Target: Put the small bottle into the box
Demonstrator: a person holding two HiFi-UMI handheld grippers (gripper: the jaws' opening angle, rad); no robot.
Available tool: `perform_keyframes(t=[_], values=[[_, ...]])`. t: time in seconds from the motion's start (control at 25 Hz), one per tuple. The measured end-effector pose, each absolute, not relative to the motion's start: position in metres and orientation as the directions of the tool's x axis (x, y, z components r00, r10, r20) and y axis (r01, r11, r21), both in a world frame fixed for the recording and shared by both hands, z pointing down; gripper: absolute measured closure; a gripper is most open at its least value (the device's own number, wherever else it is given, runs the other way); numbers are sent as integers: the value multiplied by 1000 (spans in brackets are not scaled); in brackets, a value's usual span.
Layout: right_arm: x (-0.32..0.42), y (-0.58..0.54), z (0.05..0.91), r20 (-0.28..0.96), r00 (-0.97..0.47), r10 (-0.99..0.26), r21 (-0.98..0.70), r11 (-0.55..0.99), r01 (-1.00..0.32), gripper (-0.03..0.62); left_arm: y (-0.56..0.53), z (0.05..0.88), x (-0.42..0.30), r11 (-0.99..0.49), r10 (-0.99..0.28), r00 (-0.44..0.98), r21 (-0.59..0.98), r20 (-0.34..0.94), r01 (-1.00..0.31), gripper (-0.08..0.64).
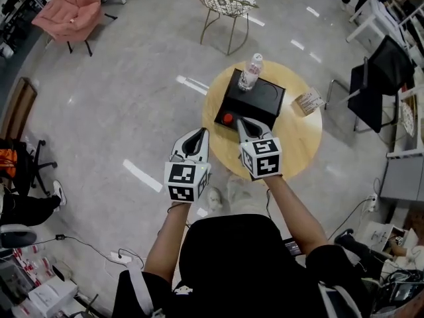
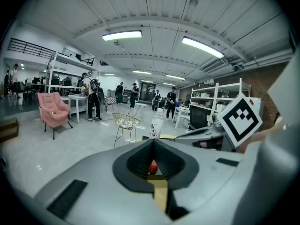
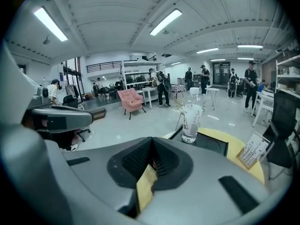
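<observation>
A clear plastic bottle (image 1: 251, 71) with a white label stands upright on the far corner of a black box (image 1: 262, 101) on the round wooden table (image 1: 301, 138). A small red object (image 1: 228, 118) lies on the box's near left corner. My right gripper (image 1: 244, 121) is shut with nothing held, its tips over the box's near edge just right of the red object. In the right gripper view the bottle (image 3: 191, 121) stands ahead of that gripper (image 3: 152, 139). My left gripper (image 1: 199, 132) is shut and empty, left of the table over the floor. The left gripper view shows the bottle (image 2: 156, 125) beyond it.
A small card stand (image 1: 309, 101) sits at the table's right edge. A wire chair (image 1: 228, 5) stands beyond the table, a pink armchair (image 1: 69, 15) far left, a black chair (image 1: 381, 78) at the right. Several people stand in the background.
</observation>
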State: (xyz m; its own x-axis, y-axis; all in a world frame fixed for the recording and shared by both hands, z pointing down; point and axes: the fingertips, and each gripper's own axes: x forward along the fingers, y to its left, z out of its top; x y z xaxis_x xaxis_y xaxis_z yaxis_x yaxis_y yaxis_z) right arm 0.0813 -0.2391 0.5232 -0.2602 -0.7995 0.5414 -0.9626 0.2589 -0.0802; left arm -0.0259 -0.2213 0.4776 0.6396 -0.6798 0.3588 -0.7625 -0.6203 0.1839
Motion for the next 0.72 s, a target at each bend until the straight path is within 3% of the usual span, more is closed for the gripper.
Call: perform_keyframes(t=[0.72], values=[[64, -161, 453, 387, -212, -897, -49, 209, -977, 589, -153, 411, -43, -708, -663, 715, 125, 221, -695, 548]])
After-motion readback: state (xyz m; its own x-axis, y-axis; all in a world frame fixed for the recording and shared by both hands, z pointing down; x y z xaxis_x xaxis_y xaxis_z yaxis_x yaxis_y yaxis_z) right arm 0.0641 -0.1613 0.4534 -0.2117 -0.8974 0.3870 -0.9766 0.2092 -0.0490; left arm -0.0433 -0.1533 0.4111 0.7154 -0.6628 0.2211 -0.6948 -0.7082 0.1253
